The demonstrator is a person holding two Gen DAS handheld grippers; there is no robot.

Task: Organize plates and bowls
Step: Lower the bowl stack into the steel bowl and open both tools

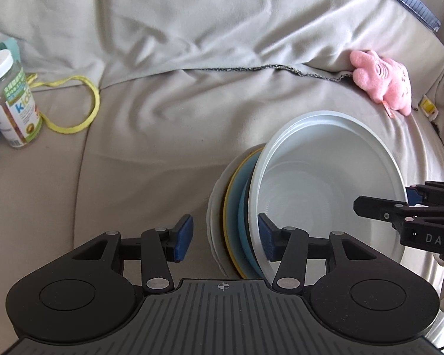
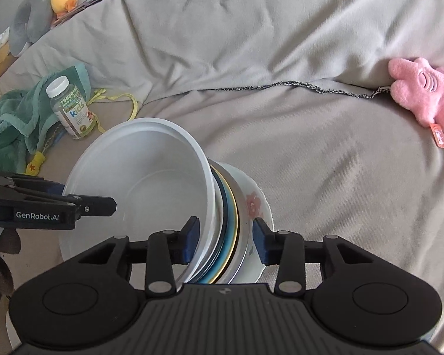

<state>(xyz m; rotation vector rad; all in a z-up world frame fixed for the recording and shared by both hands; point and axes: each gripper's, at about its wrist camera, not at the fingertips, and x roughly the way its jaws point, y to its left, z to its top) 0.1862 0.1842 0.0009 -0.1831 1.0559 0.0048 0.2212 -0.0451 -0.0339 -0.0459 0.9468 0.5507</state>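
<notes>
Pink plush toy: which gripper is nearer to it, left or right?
Right. The right gripper straddles the dish stack at the edge on the pink plush toy side; the left gripper straddles the opposite edge, farther from it.

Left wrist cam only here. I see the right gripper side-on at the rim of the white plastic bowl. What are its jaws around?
Observer: The right gripper straddles the whole tilted stack of dishes. One pad is inside the white plastic bowl, the other outside the white ceramic plate at the far end of the stack.
Operator: That end plate looks plain from my side. Is it?
Observer: No. The right wrist view shows a pink flower printed on the face turned toward that outer pad.
</notes>
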